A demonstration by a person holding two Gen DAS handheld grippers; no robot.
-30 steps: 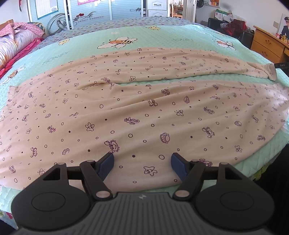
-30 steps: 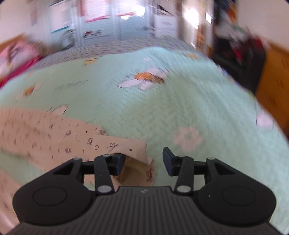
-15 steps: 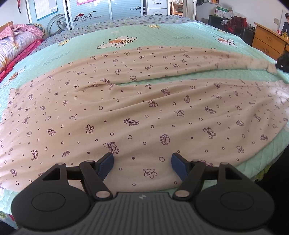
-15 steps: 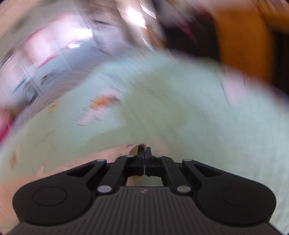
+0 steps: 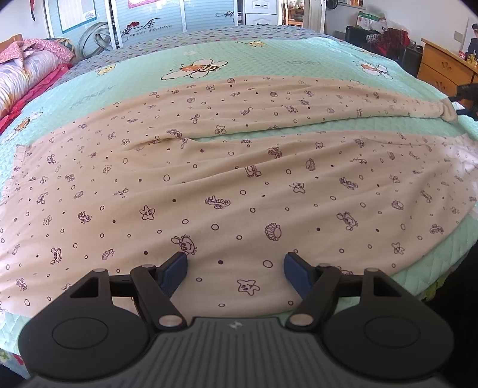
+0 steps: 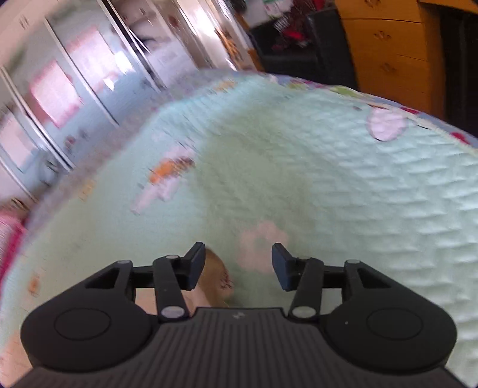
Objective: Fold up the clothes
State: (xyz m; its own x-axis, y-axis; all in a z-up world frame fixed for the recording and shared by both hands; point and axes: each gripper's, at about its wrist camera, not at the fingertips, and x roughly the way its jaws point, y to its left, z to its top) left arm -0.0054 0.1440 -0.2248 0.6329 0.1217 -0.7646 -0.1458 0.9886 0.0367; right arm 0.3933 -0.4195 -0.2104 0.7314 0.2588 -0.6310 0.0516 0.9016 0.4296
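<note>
Beige trousers (image 5: pixel 239 179) printed with small purple sea creatures lie spread flat across the bed, waist at the left, two legs running to the right. My left gripper (image 5: pixel 235 268) hovers open over the near leg with nothing between its fingers. The far leg's cuff (image 5: pixel 448 112) lies at the right edge, with my right gripper (image 5: pixel 466 98) just beyond it. In the blurred right wrist view, my right gripper (image 6: pixel 238 265) is open and the cuff (image 6: pixel 215 277) lies beside its left finger, not held.
A mint green quilt (image 5: pixel 125 86) with bee prints covers the bed. Pillows and pink bedding (image 5: pixel 27 68) are piled at the far left. A wooden dresser (image 5: pixel 445 71) stands at the right, wardrobe doors (image 5: pixel 149 18) behind. The bed's near edge (image 5: pixel 433 283) drops off at right.
My right gripper shut on the far leg's cuff half a second ago and pulled it rightward; it is now open again with the cuff released. The left gripper has barely moved.
</note>
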